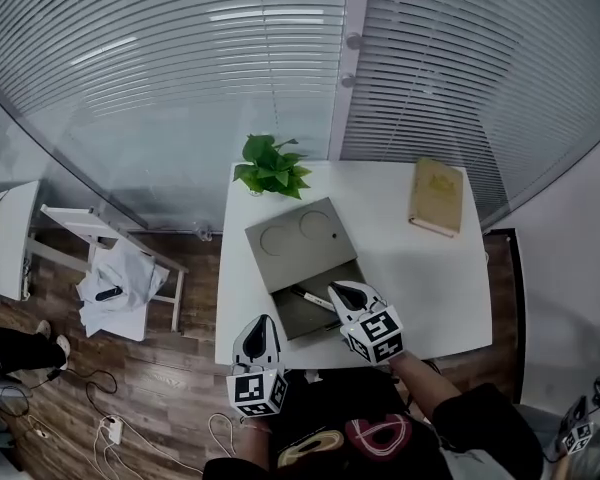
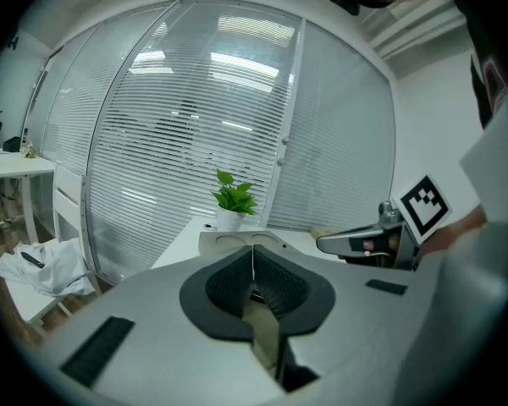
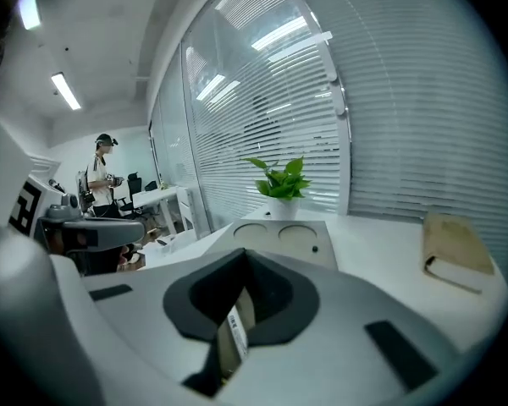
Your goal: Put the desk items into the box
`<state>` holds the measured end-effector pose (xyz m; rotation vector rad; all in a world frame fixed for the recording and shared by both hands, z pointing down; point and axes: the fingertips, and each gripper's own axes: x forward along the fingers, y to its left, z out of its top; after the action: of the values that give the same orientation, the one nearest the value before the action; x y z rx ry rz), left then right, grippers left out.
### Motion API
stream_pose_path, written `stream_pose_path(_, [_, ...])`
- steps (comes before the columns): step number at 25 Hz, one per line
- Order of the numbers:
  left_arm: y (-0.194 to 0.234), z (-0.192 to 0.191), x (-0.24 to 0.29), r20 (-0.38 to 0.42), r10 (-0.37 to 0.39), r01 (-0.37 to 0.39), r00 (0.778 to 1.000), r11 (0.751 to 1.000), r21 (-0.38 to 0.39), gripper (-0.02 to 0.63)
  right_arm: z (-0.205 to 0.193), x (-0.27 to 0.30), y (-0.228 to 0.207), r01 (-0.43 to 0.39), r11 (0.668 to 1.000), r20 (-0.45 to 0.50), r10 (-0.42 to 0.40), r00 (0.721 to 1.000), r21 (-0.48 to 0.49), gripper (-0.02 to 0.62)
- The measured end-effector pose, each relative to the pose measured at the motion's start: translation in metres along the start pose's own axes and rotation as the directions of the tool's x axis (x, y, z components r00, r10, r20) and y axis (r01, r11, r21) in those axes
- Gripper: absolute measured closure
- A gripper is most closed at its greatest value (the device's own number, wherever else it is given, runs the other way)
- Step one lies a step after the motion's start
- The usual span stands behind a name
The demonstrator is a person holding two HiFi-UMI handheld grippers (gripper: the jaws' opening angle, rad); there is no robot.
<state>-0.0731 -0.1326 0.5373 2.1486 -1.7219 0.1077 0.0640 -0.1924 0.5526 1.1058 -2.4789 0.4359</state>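
A grey box (image 1: 302, 319) lies open on the white desk (image 1: 430, 288), its lid (image 1: 302, 238) folded back flat behind it. A black pen (image 1: 308, 296) lies inside the box. My right gripper (image 1: 333, 289) is at the box's right side with its tips by the pen's end; its jaws (image 3: 244, 260) are shut and I see nothing between them. My left gripper (image 1: 262, 320) hovers at the desk's front left corner, beside the box, jaws shut and empty (image 2: 253, 256). A tan book (image 1: 437, 196) lies at the desk's far right.
A potted plant (image 1: 272, 166) stands at the back of the desk behind the lid. Glass walls with blinds close off the far side. A chair with white cloth (image 1: 120, 280) stands left of the desk, cables lie on the wood floor, and a person (image 3: 102, 172) stands far off.
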Motion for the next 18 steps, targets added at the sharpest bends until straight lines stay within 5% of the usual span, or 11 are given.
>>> stream_pose_path(7, [-0.009,0.004,0.006,0.006,-0.02,0.02,1.0,1.0,0.006,0.586,0.001,-0.004,-0.012,0.06,0.998,0.022,-0.06,0.998,0.0,0.588])
stream_pose_path(18, [-0.009,0.004,0.009,0.012,-0.019,0.019,1.0,1.0,0.019,0.586,-0.008,-0.004,-0.012,0.045,0.998,-0.009,-0.045,0.999,-0.032,0.588])
